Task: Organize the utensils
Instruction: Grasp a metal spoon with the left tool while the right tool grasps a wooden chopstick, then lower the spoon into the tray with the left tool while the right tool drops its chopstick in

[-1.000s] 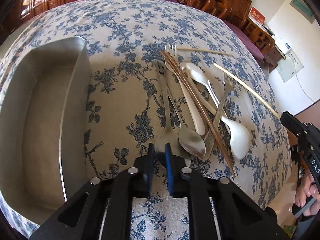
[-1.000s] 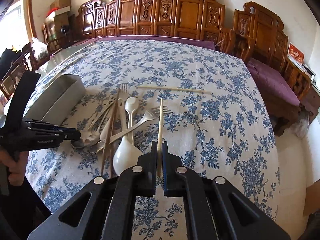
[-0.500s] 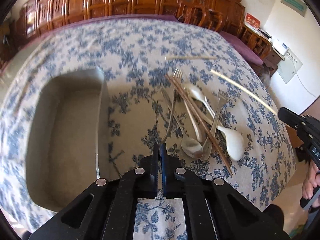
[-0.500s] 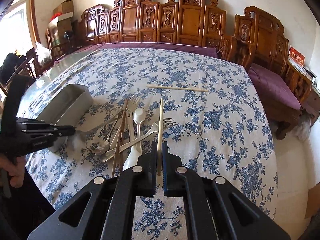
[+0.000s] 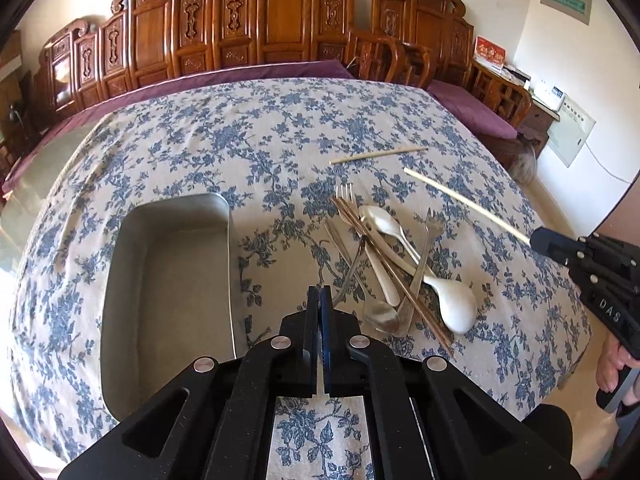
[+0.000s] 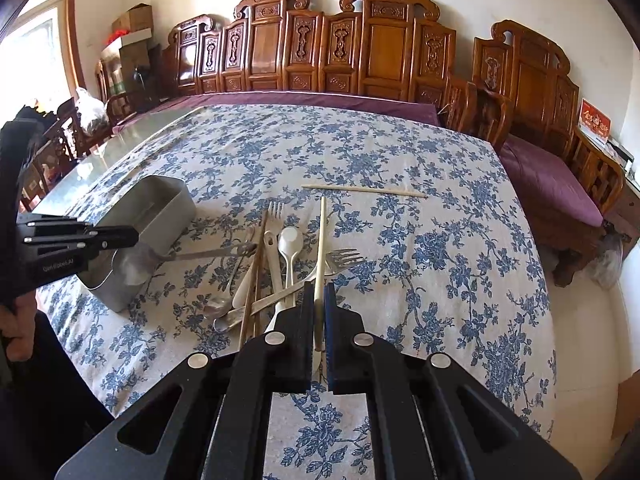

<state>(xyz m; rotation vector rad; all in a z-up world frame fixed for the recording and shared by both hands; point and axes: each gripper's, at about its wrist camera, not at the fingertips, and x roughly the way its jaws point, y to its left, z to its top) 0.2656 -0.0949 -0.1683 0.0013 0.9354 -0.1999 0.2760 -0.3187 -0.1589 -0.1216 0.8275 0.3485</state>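
Far left on the counter (image 5: 280,128), metal tray (image 5: 168,280) empty, nothing sorted yet. Left hand-held gripper (image 6: 134,237) clenched on a metal spoon (image 6: 192,255), lifted beside the tray. Middle: heap of forks, spoons and brown chopsticks (image 5: 392,276) untouched. Right hand-held gripper (image 6: 319,300) clamped on one pale chopstick (image 6: 320,248); its mate (image 6: 364,191) lying apart beyond. Nearly everything left to do.

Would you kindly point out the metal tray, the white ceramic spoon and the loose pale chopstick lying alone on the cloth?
metal tray (image 5: 168,280), left wrist view, on its bare floor.
white ceramic spoon (image 5: 456,304), left wrist view, on its bowl.
loose pale chopstick (image 6: 364,190), right wrist view, on its middle.
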